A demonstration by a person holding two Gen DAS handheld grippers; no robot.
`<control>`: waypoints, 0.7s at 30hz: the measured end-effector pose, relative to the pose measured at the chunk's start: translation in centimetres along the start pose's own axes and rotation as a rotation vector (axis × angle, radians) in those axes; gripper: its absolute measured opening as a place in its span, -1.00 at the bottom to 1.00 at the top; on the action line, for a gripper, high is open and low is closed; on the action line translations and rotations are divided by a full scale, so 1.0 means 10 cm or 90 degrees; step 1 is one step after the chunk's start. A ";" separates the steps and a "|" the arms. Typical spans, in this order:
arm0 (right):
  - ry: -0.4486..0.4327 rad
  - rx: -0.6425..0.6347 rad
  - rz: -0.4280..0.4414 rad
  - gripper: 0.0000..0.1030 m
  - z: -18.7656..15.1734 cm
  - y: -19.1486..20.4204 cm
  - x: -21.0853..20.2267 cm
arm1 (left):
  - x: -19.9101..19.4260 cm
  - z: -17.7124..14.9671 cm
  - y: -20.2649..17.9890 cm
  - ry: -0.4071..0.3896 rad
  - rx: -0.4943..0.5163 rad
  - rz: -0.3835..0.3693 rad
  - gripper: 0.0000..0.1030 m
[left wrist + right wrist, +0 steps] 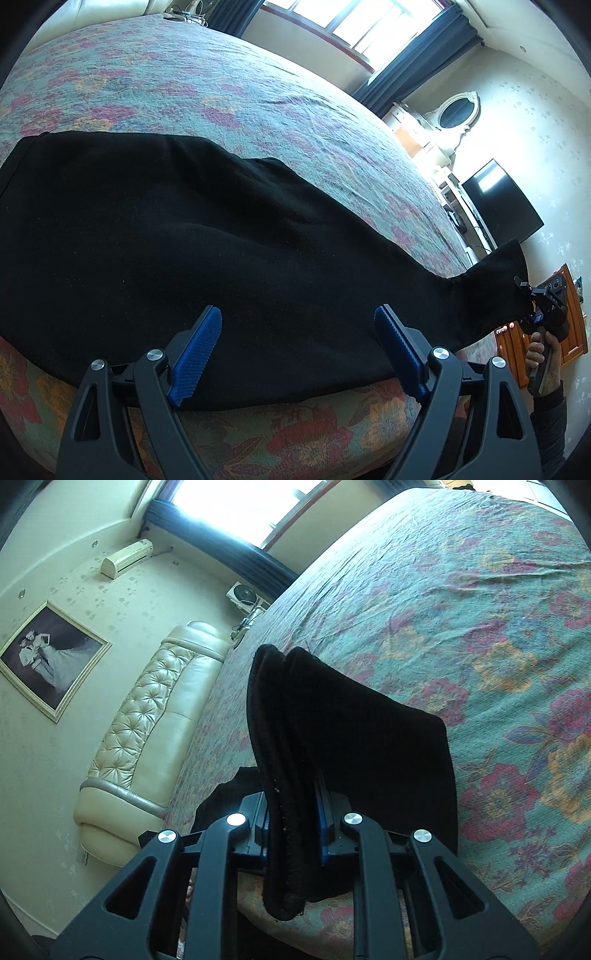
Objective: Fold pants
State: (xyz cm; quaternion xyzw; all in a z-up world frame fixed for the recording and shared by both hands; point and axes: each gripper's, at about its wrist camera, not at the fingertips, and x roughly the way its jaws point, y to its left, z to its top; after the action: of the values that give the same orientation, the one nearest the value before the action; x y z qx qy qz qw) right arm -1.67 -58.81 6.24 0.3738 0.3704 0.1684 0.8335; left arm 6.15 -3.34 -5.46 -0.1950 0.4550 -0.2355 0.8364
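Two claws at work. Right claw (pixel 291 834) is clamped on the stacked cuff ends of the black pants (pixel 184 240), lifted off the bed (pixel 480 609), presumably so the legs can be carried over toward the waist. Left claw (pixel 295 354) hangs with jaws wide apart, holding nothing, just above the pants' near edge, likely ready to pin the fold. Beyond both, flowered bedspread.

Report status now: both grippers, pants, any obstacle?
Left gripper open over pants. Right gripper shut on pants' end, lifted. Nothing in way.
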 end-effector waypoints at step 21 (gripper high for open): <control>0.116 -0.108 -0.091 -0.65 -0.61 0.63 1.45 | 0.04 -0.06 -0.05 0.015 -0.004 -0.007 0.63</control>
State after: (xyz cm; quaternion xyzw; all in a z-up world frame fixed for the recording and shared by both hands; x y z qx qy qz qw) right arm 3.45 -43.54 1.07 0.2581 0.4544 0.1723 0.8350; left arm 5.78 -4.02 -5.78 -0.1978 0.4642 -0.2409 0.8291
